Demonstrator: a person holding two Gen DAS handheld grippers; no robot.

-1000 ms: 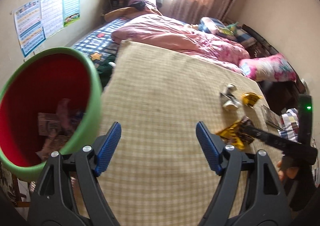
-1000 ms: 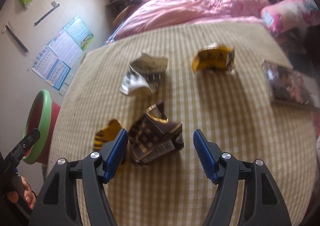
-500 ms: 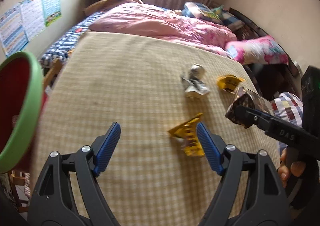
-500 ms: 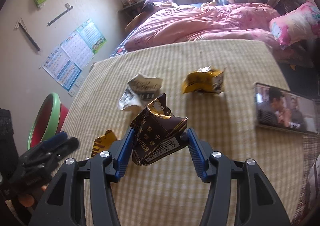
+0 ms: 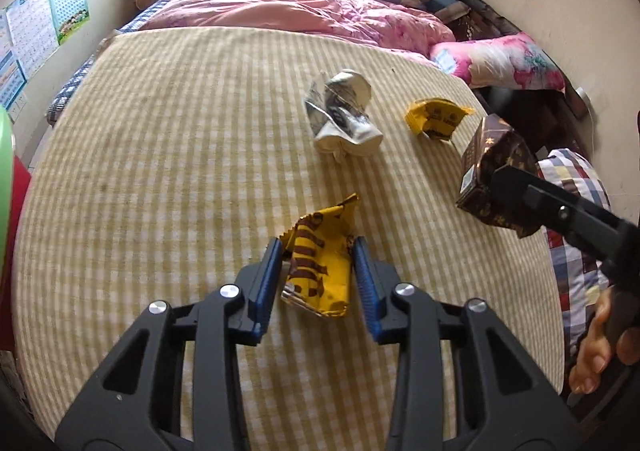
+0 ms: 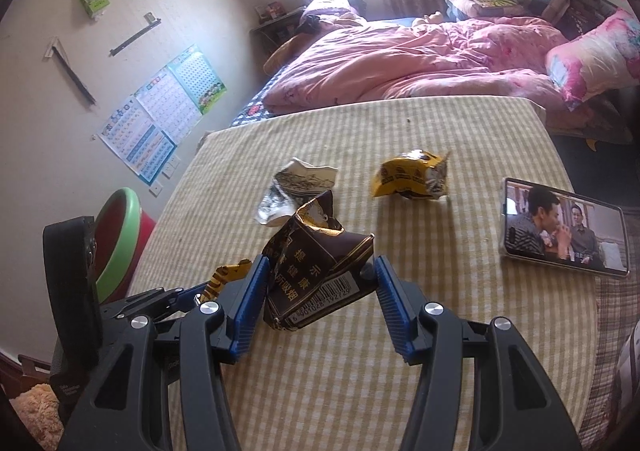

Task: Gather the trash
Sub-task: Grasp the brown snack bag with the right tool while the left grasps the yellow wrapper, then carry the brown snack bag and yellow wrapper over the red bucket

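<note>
Yellow-and-brown wrapper (image 5: 318,267) foil sits between the blue pads of the left tool (image 5: 316,273), whose jaws are closing and already touch its two sides; a second ago these jaws stood wide beside the green-rimmed bin, with nothing between them. Right tool (image 6: 318,293): narrowed onto a crumpled dark brown packet (image 6: 316,275), which was lying on the checked surface (image 5: 160,179) a second ago and is now raised clear of it.

Ahead of the left tool lie a white crumpled wrapper (image 5: 342,119) and, right of that, a second yellow wrapper (image 5: 434,119), apart from each other. A phone (image 6: 564,227) lies to the right of the right tool, near the surface's right edge.

Left of the left tool the surface is bare out to its left edge. The bin (image 6: 118,239) stands beyond that edge, to the far left of the right tool. The surface's far edge meets a bed with a pink quilt (image 5: 304,15).
</note>
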